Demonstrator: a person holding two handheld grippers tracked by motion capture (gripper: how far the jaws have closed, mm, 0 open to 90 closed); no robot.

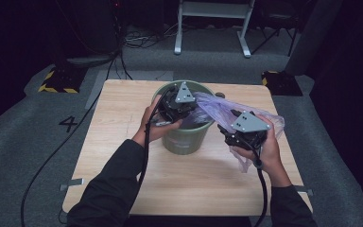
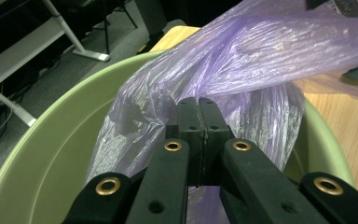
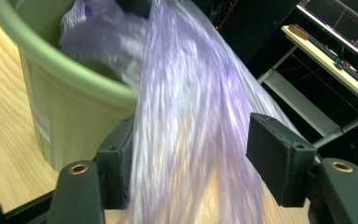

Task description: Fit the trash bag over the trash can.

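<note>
left gripper (image 2: 198, 109): jaws closed flat together, pinching a fold of the purple bag (image 2: 242, 60) at the tips. it sits over the mouth of the green bin (image 1: 185, 137); from the pinch the film hangs down inside the bin wall and stretches out over the rim.

right gripper (image 3: 191, 163): jaws apart, the bag strip running between them. the film lies against one pad and stands clear of the other, so no grip. it is beside the bin, outside the rim, above the table (image 1: 123, 118).

bag: one end in the bin at the left gripper, the rest drawn across the rim to the right gripper (image 1: 244, 130).
</note>
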